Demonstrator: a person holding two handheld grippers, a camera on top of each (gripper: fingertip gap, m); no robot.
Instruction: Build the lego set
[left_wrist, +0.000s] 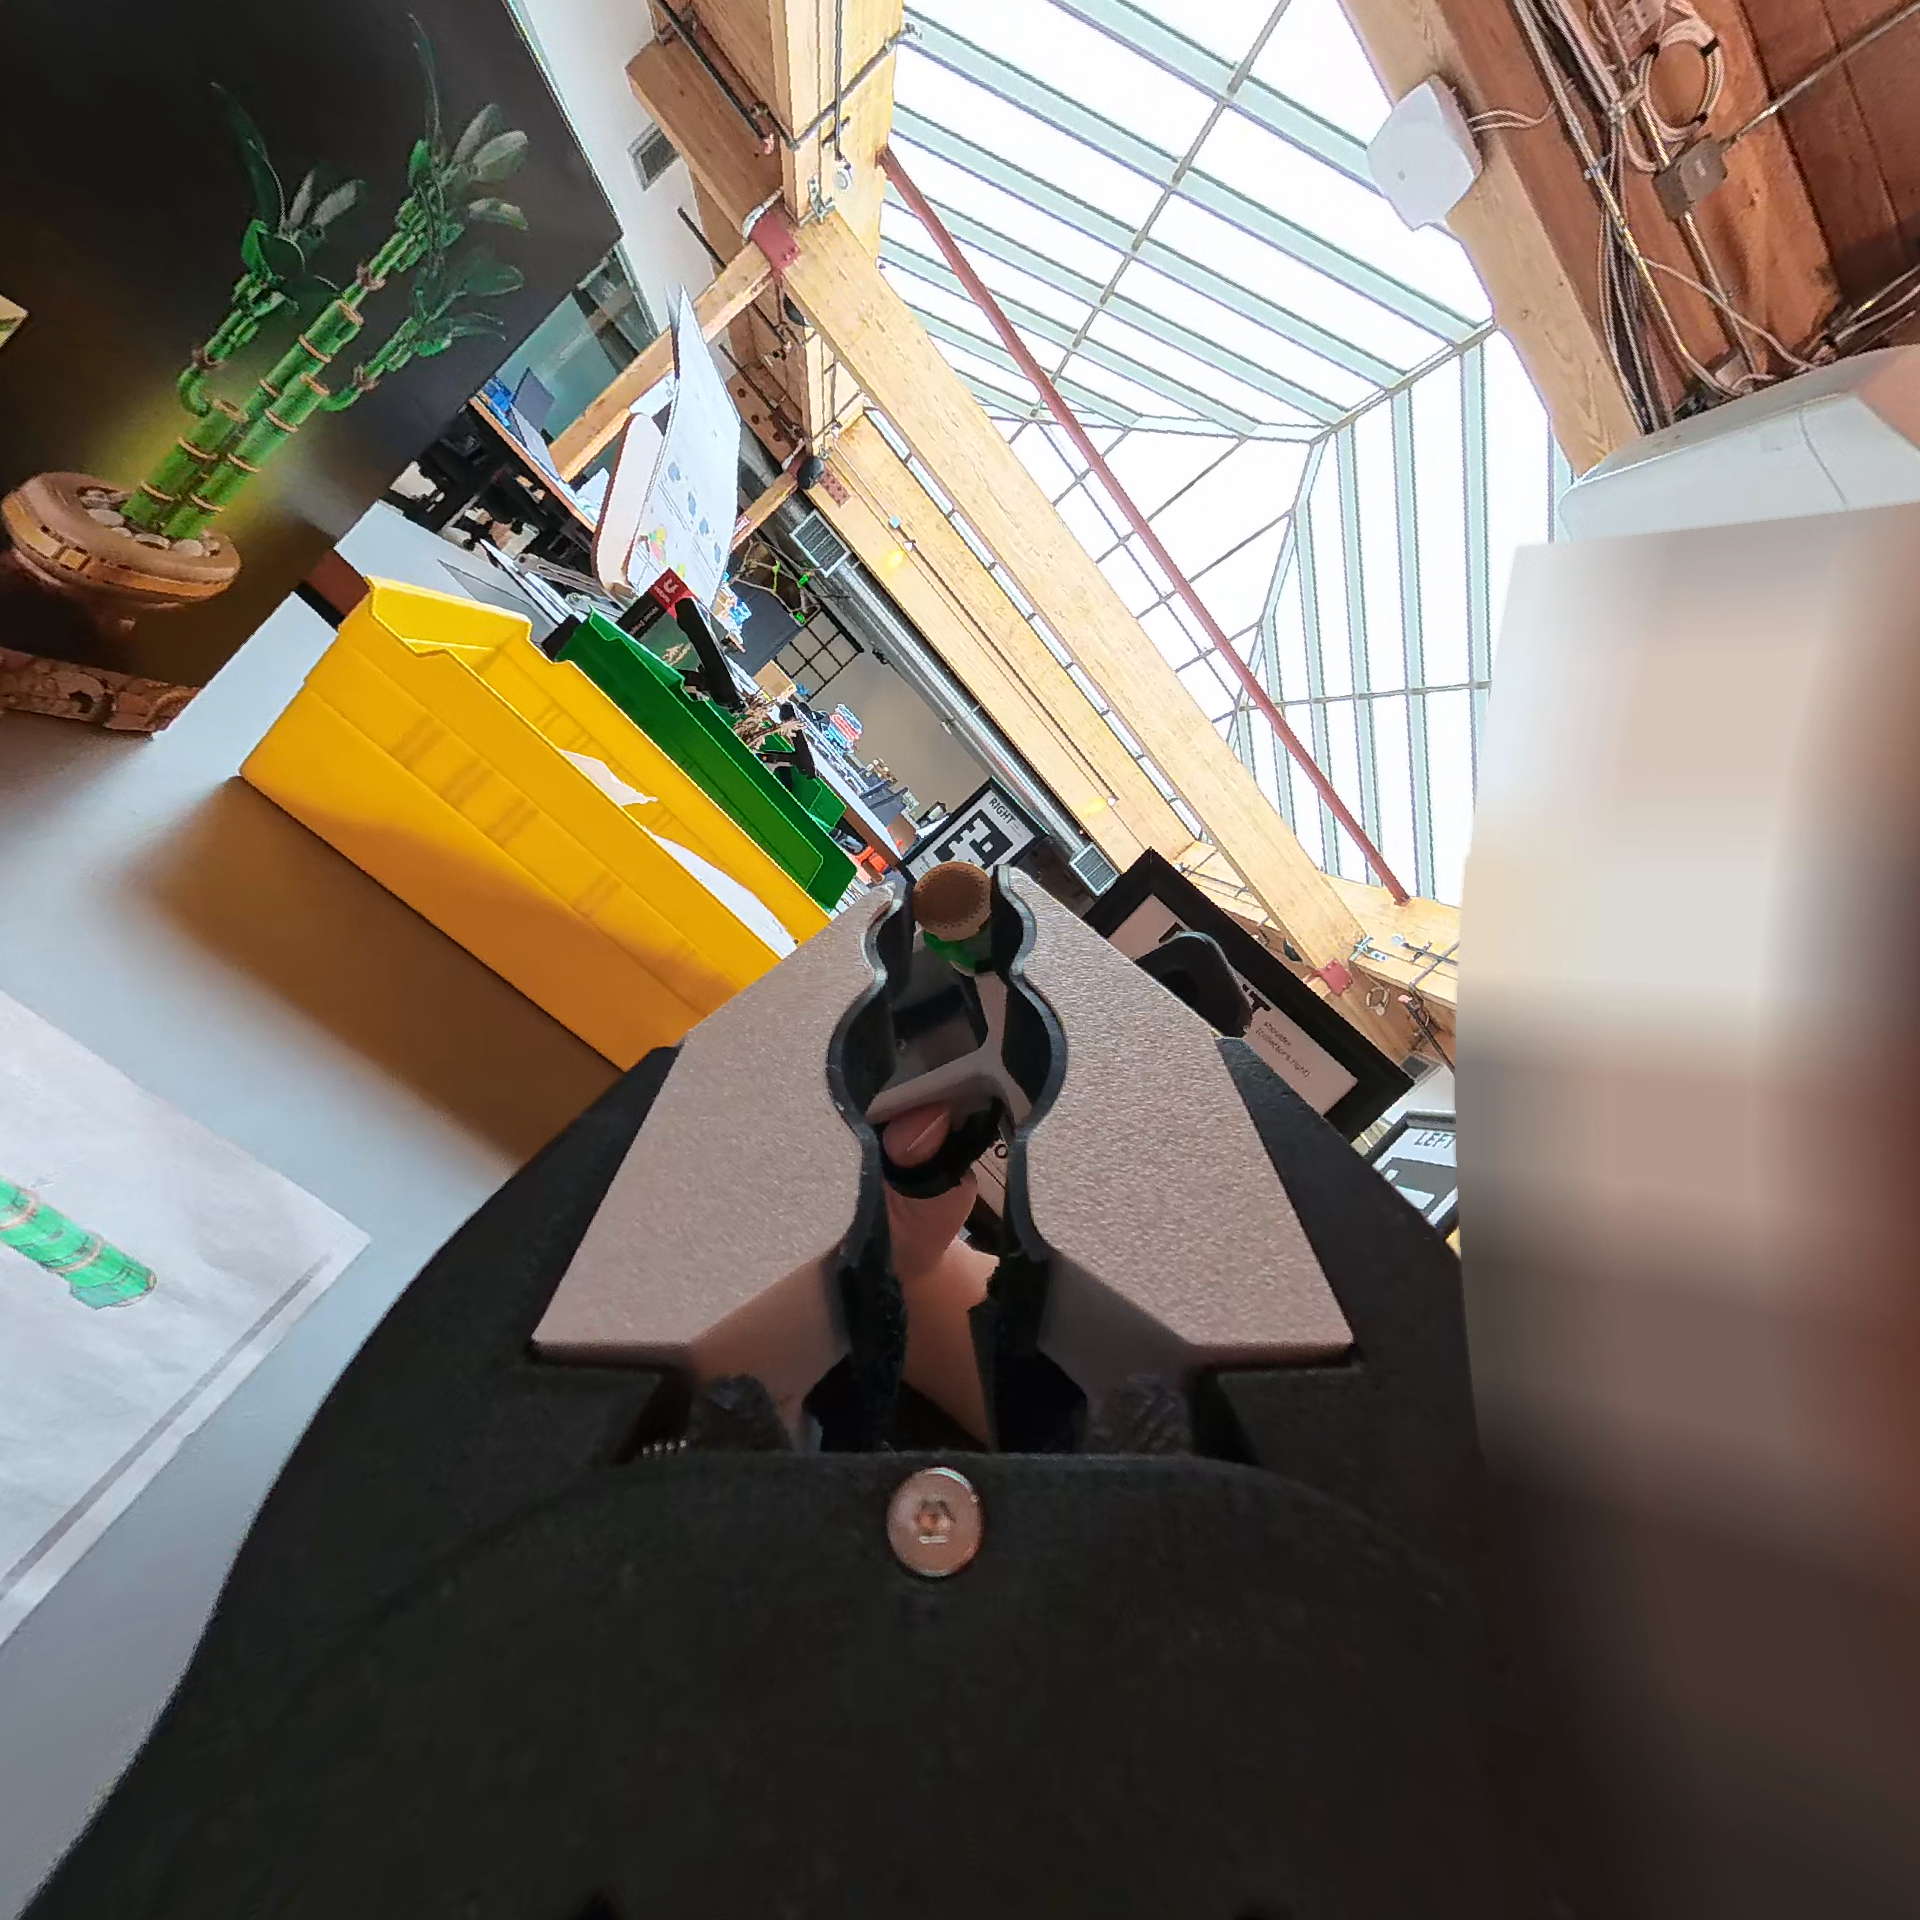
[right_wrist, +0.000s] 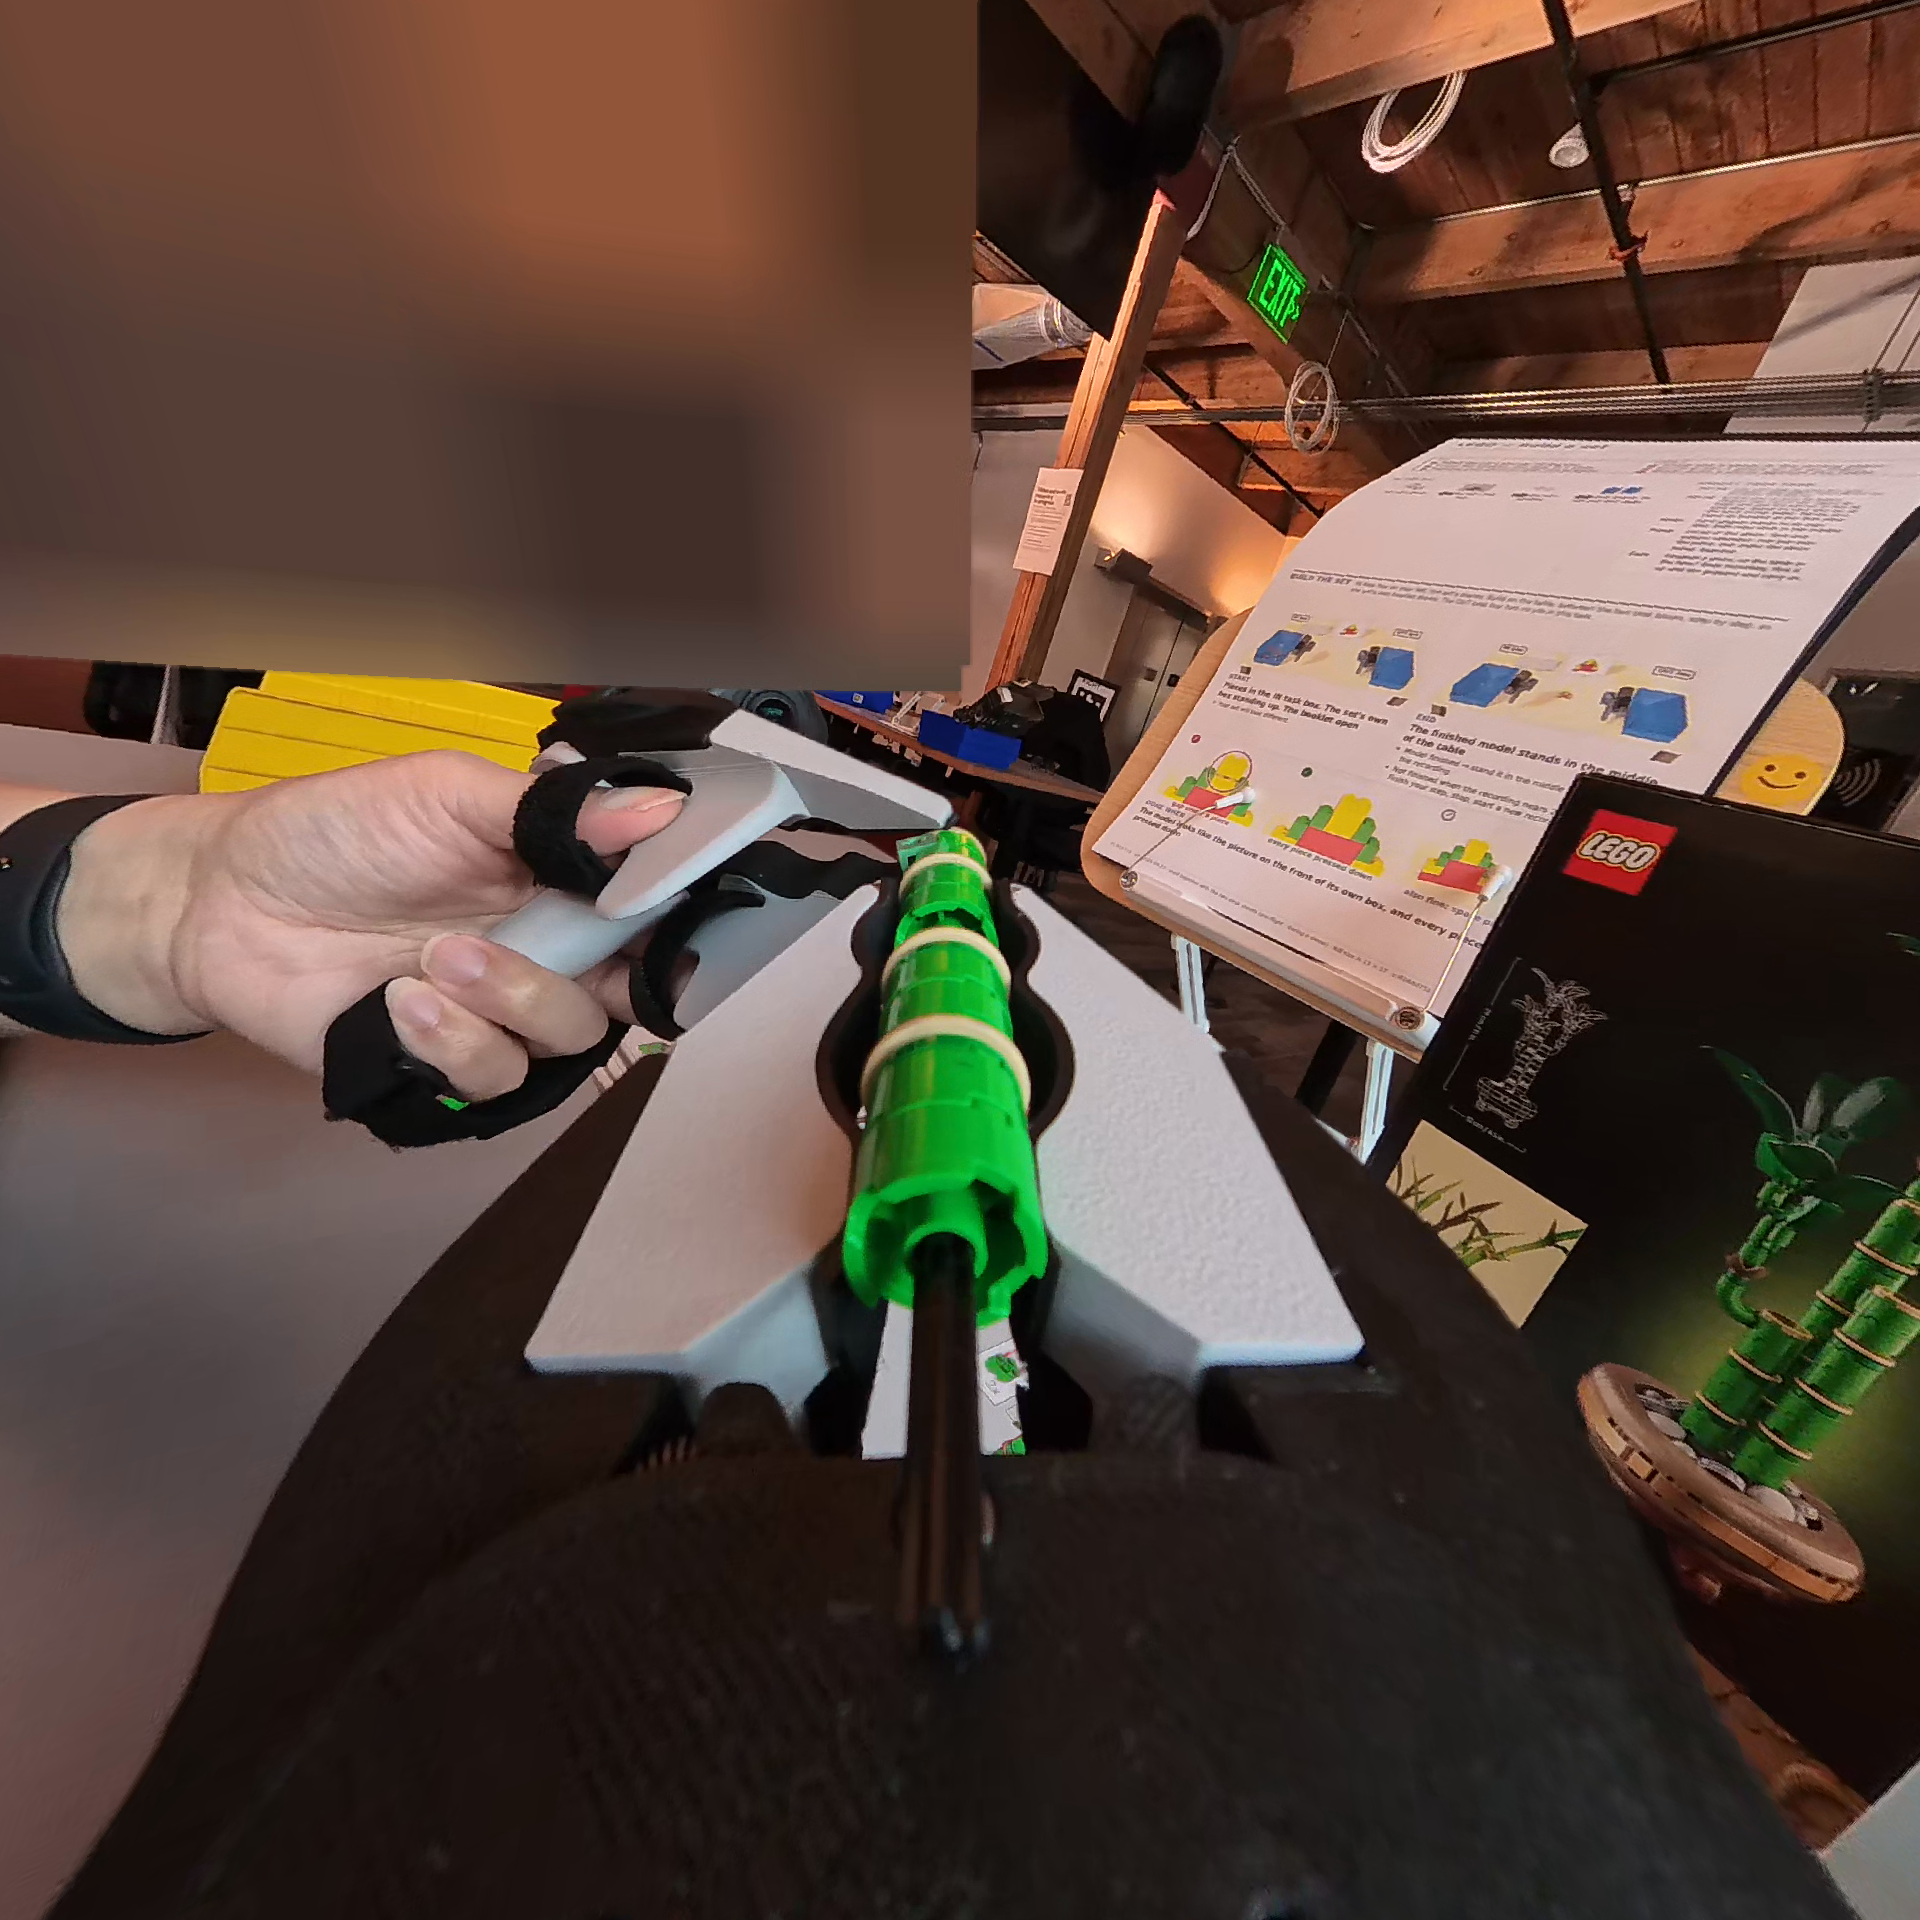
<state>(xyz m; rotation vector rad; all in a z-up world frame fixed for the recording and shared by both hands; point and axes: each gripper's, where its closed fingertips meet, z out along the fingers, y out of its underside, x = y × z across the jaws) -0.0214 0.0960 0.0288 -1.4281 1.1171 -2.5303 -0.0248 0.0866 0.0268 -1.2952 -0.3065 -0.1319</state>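
Note:
In the left wrist view my left gripper (left_wrist: 951, 896) points up off the table and is shut on a small Lego piece (left_wrist: 952, 906), a tan round cap on a green part, pinched at the fingertips. In the right wrist view my right gripper (right_wrist: 948, 885) is shut on a green bamboo stalk (right_wrist: 943, 1049) with tan rings. The stalk lies along the fingers on a black axle (right_wrist: 940, 1455) that runs back toward the camera. The stalk's far tip (right_wrist: 935, 847) sits close to the left gripper's grey handle (right_wrist: 727, 831), held by a hand (right_wrist: 343, 914).
A yellow bin (left_wrist: 499, 790) and a green bin (left_wrist: 717, 727) stand on the grey table (left_wrist: 208, 956). The black set box shows in both views (left_wrist: 208, 364) (right_wrist: 1714, 1247). An open booklet page (left_wrist: 125, 1278) lies at the left. An instruction sheet on a stand (right_wrist: 1507, 707) is at the right. Only a small space, under 4 cm, lies between the two pairs of fingers.

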